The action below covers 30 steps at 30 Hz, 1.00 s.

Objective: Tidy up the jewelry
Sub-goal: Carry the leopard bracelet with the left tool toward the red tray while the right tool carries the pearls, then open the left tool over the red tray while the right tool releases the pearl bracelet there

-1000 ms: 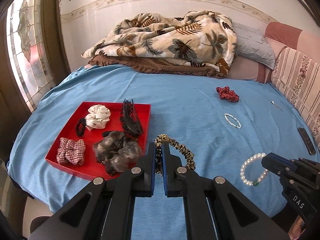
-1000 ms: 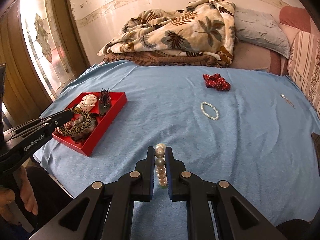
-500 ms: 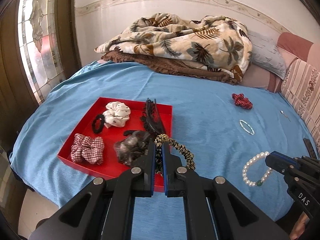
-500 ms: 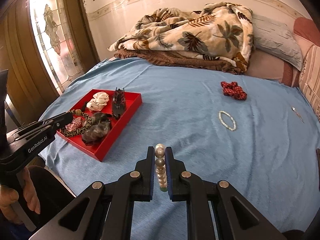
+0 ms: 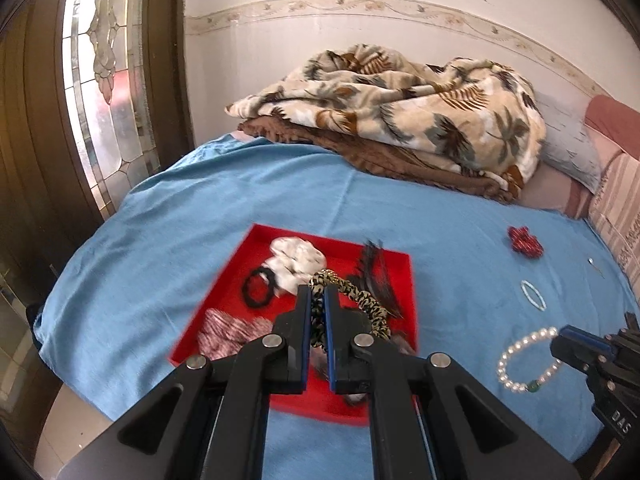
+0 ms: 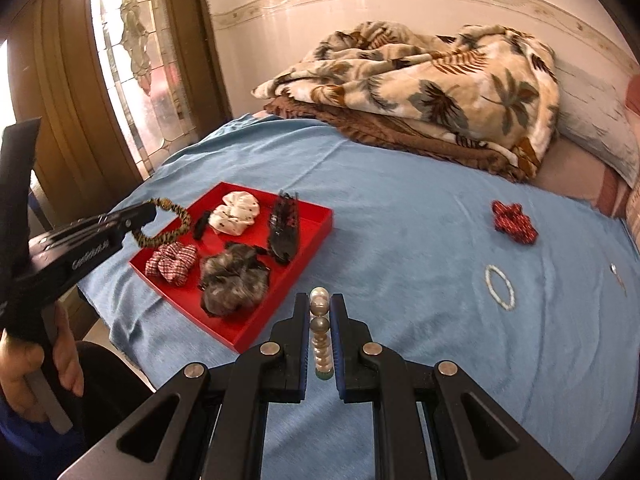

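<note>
I've got the left gripper (image 5: 318,320) clamped on the leopard-print scrunchie (image 5: 352,300), and vs. a sec ago it has swung over from beside the red tray (image 5: 404,258) to right above it; the loop now hangs over the tray's middle, near the white scrunchie (image 5: 296,258) and black hair tie (image 5: 260,290). From the right wrist cam the scrunchie (image 6: 168,220) sits off the tray's left rim (image 6: 316,228), held up, not touching anything in it that I can tell. Right gripper (image 6: 320,332) is shut on the pearl bracelet (image 6: 320,336), beads pinched edge-on btwn the jaws, w/ the rest dangling over the blue sheet (image 6: 400,240), just short of the tray's near corner; it has drifted closer to the tray too. So both hands are mid-carry, w/ the drop-off next, I'd judge. Tray already holds the plaid scrunchie (image 6: 172,264), grey fluffy scrunchie (image 6: 234,280) and black claw clip (image 6: 284,228), so free space is mostly at the back left; I'd lower the left one there before letting go. Left wrist cam is motion-blurred near the tray, so exact height is hard to call. Still out on the sheet: red bow (image 6: 514,222), small bead bracelet (image 6: 499,282), and a tiny metal piece (image 6: 614,268) near the far right, prob. an earring but too small to say. Roughly halfway done.
</note>
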### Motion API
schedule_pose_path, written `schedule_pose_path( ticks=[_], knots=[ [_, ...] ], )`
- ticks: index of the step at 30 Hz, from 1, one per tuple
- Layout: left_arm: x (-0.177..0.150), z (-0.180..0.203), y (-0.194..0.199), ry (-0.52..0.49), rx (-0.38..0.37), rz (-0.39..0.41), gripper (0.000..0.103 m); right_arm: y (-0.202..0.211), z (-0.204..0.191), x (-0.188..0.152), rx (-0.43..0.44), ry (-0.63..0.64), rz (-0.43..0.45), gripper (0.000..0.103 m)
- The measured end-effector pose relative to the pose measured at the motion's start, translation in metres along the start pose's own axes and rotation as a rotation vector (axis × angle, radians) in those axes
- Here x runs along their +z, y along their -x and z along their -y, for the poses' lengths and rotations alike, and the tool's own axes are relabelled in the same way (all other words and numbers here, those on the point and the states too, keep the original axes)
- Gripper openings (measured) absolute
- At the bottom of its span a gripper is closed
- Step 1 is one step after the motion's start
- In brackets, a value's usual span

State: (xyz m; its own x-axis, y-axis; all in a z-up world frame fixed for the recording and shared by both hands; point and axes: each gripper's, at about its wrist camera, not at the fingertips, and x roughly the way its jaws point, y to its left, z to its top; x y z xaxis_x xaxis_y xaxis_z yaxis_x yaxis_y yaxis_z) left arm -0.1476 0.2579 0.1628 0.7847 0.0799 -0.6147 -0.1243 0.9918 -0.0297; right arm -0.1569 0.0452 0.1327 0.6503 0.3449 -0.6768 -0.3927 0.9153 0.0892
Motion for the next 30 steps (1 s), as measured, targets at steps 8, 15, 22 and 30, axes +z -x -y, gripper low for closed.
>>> schedule_pose_path(
  ticks=[8,15,22,30],
  knots=[
    [0.02,-0.048,-0.037,0.131,-0.072,-0.047,0.006,-0.014,-0.022,0.028,0.053,0.02,0.0,0.011],
    [0.028,-0.071,-0.073,0.179,-0.064,-0.104,0.006,-0.031,-0.04,0.051,0.079,0.041,-0.002,0.011],
    [0.025,-0.077,-0.103,0.185,-0.075,-0.154,0.006,-0.064,-0.066,0.075,0.125,0.07,-0.013,0.011],
    [0.01,-0.086,-0.121,0.207,-0.102,-0.201,0.006,-0.124,-0.101,0.098,0.137,0.134,-0.064,0.011]
  ],
)
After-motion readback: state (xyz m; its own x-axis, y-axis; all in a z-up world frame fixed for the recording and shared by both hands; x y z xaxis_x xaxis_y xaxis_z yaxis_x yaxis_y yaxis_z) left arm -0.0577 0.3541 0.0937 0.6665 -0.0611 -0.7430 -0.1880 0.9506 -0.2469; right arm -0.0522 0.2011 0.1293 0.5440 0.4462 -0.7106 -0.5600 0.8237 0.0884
